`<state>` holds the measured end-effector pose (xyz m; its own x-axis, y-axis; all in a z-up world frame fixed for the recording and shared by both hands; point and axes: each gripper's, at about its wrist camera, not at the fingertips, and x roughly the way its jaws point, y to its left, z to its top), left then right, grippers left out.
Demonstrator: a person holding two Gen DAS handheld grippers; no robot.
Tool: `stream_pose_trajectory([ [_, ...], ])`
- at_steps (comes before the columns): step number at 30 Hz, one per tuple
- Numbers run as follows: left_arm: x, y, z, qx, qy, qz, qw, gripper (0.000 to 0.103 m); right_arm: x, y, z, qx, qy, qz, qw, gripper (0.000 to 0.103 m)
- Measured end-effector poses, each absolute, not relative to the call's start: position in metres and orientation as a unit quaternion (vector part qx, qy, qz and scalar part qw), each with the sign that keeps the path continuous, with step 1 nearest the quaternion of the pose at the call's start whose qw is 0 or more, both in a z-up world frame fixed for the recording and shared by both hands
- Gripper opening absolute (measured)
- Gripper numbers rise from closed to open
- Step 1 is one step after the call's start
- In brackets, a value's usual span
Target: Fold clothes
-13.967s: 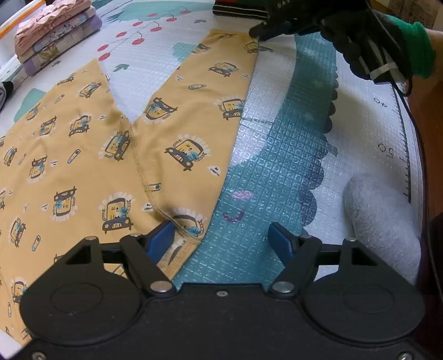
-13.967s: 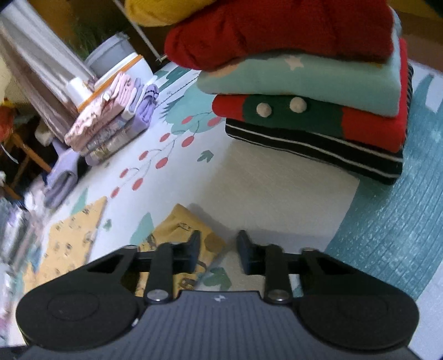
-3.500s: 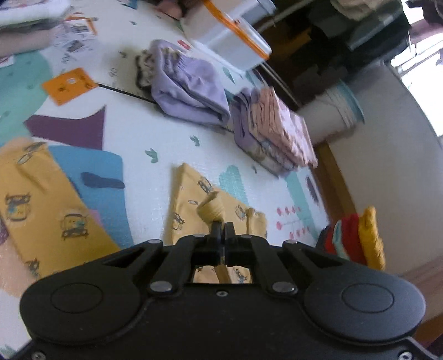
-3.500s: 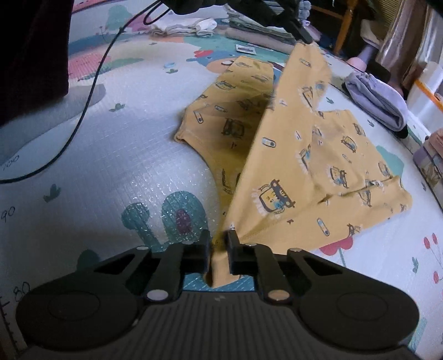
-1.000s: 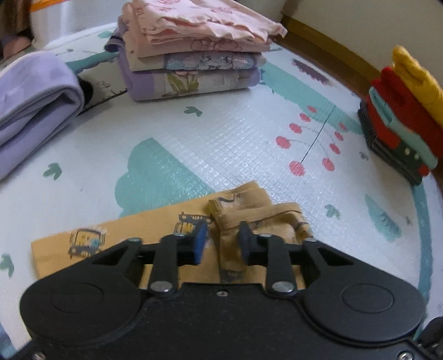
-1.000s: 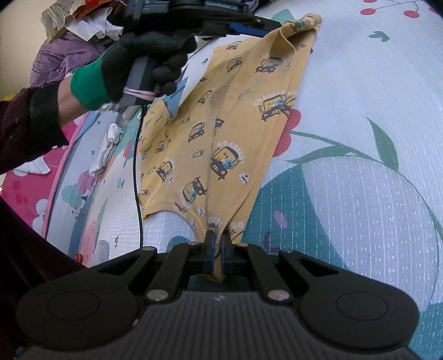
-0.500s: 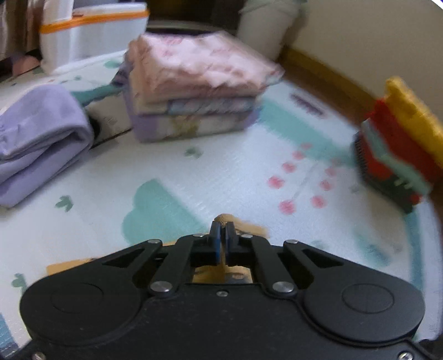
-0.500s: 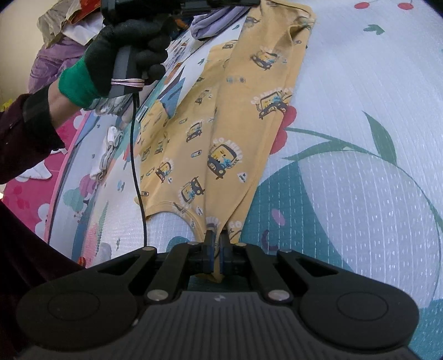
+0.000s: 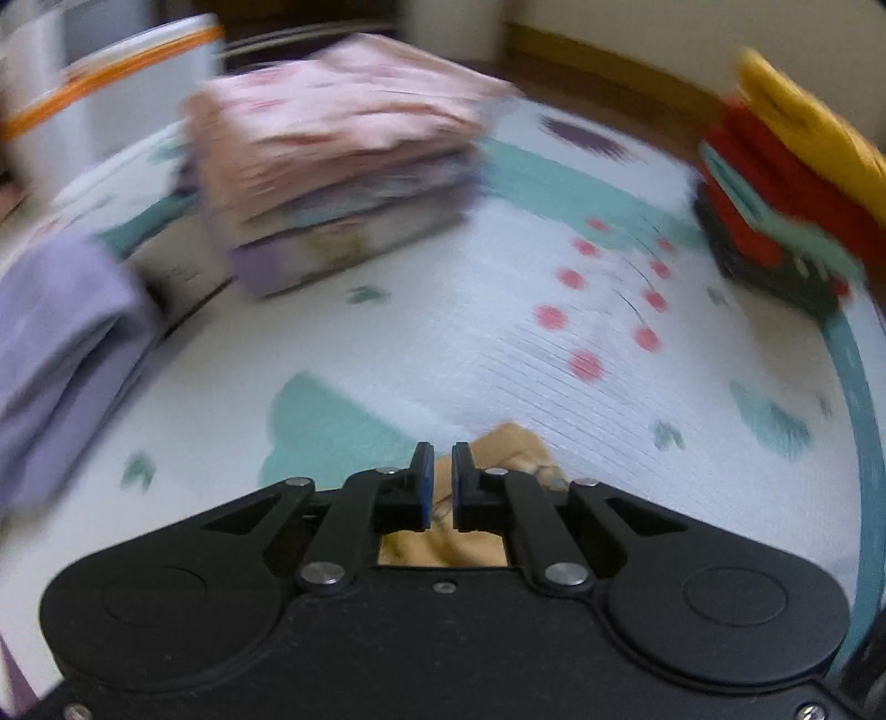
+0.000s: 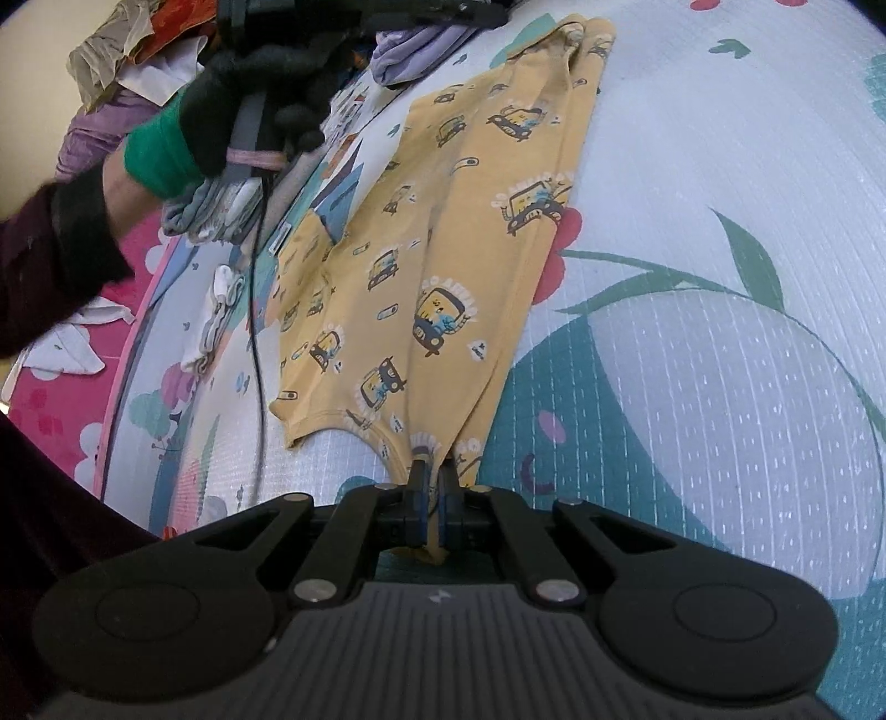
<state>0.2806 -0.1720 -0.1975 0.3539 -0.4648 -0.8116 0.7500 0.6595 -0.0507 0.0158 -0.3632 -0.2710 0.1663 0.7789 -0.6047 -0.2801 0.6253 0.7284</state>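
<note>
The yellow car-print trousers (image 10: 443, 260) lie stretched along the play mat (image 10: 692, 387), the right gripper (image 10: 433, 487) clenched on the near hem; the left gripper (image 9: 437, 487) pinches the far end; a slack pull risks a crooked fold, or thin cloth slipping free.

My home, floor of a lived-in room, padded play mat (image 10: 720, 166) printed with cherries and leaves under me, folded stacks of clothes (image 9: 332, 160) on it, a plastic storage bin (image 9: 111, 99), wooden skirting (image 9: 609, 61), loose laundry heaped (image 10: 122, 50) at the mat's edge
</note>
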Motion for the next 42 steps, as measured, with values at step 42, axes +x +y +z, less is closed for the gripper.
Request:
stream_pose_trajectory([
  [42, 0.274, -0.228, -0.224, 0.368, 0.355, -0.465, 0.723, 0.015, 0.015, -0.362, -0.274, 0.241, 0.533, 0.366, 0.724, 0.001],
])
